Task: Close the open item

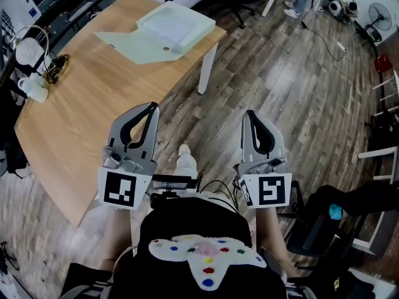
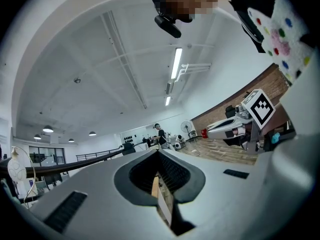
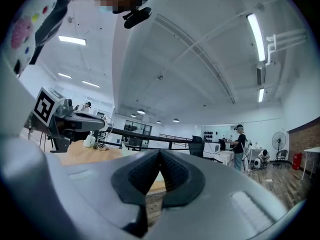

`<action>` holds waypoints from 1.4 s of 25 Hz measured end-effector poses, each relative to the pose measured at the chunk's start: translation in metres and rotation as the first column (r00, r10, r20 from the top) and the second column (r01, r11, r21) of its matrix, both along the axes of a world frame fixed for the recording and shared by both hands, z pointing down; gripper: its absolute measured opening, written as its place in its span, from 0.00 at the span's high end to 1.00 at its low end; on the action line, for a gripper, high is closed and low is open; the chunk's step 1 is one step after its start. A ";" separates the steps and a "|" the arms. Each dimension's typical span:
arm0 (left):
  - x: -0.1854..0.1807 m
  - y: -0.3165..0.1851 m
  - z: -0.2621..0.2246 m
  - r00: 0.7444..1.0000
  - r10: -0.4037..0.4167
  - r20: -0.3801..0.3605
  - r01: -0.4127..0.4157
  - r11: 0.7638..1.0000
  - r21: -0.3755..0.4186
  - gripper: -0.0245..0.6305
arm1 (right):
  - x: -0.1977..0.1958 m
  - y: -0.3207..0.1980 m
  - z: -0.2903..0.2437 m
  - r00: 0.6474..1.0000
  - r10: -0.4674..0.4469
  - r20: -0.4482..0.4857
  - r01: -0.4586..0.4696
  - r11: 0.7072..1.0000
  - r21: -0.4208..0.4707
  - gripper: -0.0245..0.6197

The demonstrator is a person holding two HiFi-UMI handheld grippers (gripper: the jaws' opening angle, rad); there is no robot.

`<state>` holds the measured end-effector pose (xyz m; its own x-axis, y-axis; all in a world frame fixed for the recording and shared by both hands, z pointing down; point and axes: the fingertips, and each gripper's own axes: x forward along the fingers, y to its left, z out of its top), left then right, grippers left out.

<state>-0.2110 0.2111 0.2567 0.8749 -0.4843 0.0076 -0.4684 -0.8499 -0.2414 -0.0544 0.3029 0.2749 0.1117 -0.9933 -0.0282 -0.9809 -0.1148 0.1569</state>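
A pale green translucent file case (image 1: 167, 31) lies open at the far end of the wooden table (image 1: 93, 117), its flap with a snap button spread flat toward me. My left gripper (image 1: 151, 108) hovers over the table's near right edge, jaws shut and empty. My right gripper (image 1: 250, 114) is beside it over the floor, also shut with nothing in it. Both point level toward the case and are well short of it. In the left gripper view the jaws (image 2: 159, 152) meet at the tips; the right gripper view shows its jaws (image 3: 160, 152) meeting the same way, with the table beyond.
A white mug (image 1: 35, 88) and a round wire-framed lamp (image 1: 29, 47) stand at the table's left edge. A white table leg (image 1: 207, 68) drops below the case. A dark chair (image 1: 324, 224) sits at my right on the wooden floor. People stand far off.
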 end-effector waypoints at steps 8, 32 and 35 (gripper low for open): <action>0.028 -0.059 0.002 1.000 -0.003 -0.004 0.003 1.000 -0.008 0.95 | 0.025 -0.062 0.001 1.000 -0.017 -0.008 0.017 1.000 -0.009 0.95; 0.070 -0.246 -0.003 0.995 -0.084 -0.054 0.080 0.995 -0.067 0.95 | 0.077 -0.255 -0.007 0.997 -0.068 -0.019 0.068 0.998 -0.011 0.95; 0.062 -0.258 -0.002 0.990 -0.126 -0.063 0.120 0.989 -0.082 0.95 | 0.073 -0.268 -0.008 0.996 -0.089 -0.022 0.089 0.996 -0.008 0.95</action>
